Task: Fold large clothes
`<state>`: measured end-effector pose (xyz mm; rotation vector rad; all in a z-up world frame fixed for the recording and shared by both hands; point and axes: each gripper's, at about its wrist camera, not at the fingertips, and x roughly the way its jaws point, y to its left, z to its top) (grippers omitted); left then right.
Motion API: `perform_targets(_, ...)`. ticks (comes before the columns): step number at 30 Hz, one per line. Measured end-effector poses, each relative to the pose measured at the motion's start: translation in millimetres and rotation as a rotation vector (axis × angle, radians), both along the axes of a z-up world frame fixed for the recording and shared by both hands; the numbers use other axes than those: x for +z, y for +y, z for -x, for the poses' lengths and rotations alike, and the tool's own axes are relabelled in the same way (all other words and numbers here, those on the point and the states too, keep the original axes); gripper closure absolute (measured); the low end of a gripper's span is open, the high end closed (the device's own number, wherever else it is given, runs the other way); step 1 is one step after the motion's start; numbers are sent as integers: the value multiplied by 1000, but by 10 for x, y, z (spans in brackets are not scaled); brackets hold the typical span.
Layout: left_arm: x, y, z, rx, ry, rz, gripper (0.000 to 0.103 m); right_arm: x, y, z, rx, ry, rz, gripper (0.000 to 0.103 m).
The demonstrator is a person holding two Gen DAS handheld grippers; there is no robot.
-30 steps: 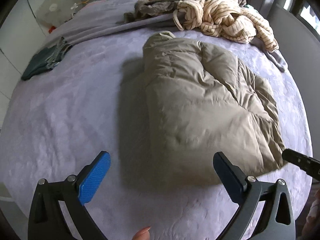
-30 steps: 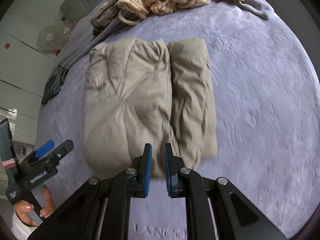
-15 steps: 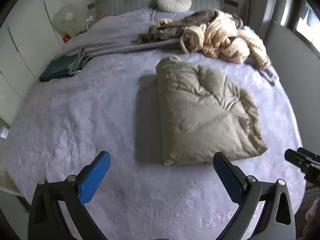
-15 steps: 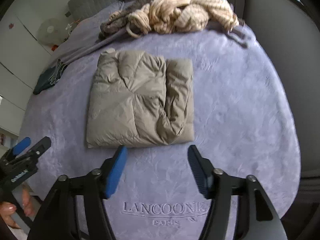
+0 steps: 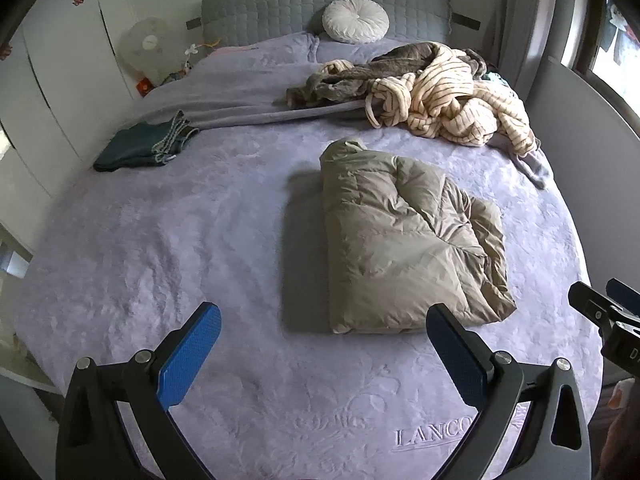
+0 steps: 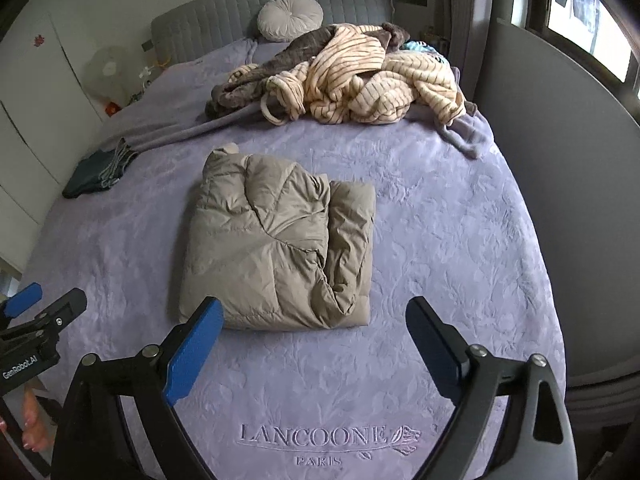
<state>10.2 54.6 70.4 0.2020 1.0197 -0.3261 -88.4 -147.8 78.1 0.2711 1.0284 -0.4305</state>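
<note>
Right gripper (image 6: pixel 314 338) now parted; jacket (image 6: pixel 276 244) lengthwise headboard-ward.

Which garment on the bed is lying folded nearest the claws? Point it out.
The beige puffer jacket, folded into a neat rectangle mid-bed just ahead of both open claws. The folded dark green garment lies farther off at the left edge; the striped robe is an unfolded heap.

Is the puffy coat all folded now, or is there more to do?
Done: the tan puffy coat lies folded in a neat block on the purple bedspread. In hand: nothing; the left gripper and right gripper are both open and empty. Left: the striped robe pile near the headboard is unfolded.
</note>
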Motion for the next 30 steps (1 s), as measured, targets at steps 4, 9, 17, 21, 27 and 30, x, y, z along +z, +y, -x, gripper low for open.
perform_targets(4, 8, 26, 11, 10, 5, -7, 0, 28, 35, -2, -1, -5, 5, 9)
perform_targets(9, 25, 49, 30, 17, -1, -8, 0, 51, 45, -2, -2, -9, 6, 9)
perform_targets(17, 38, 62, 39, 21, -4, -10, 0, 74, 50, -8, 0, -14, 5, 9)
perform_targets(21, 40, 63, 33, 19, -3, -10, 0, 81, 40, -19, 2, -14, 6, 9)
perform_targets(27, 40, 59, 34, 20, -4, -11, 0, 86, 48, -22, 1, -13, 6, 9)
perform_targets(30, 42, 64, 31, 20, -3, -10, 0, 80, 52, -21, -1, -13, 5, 9)
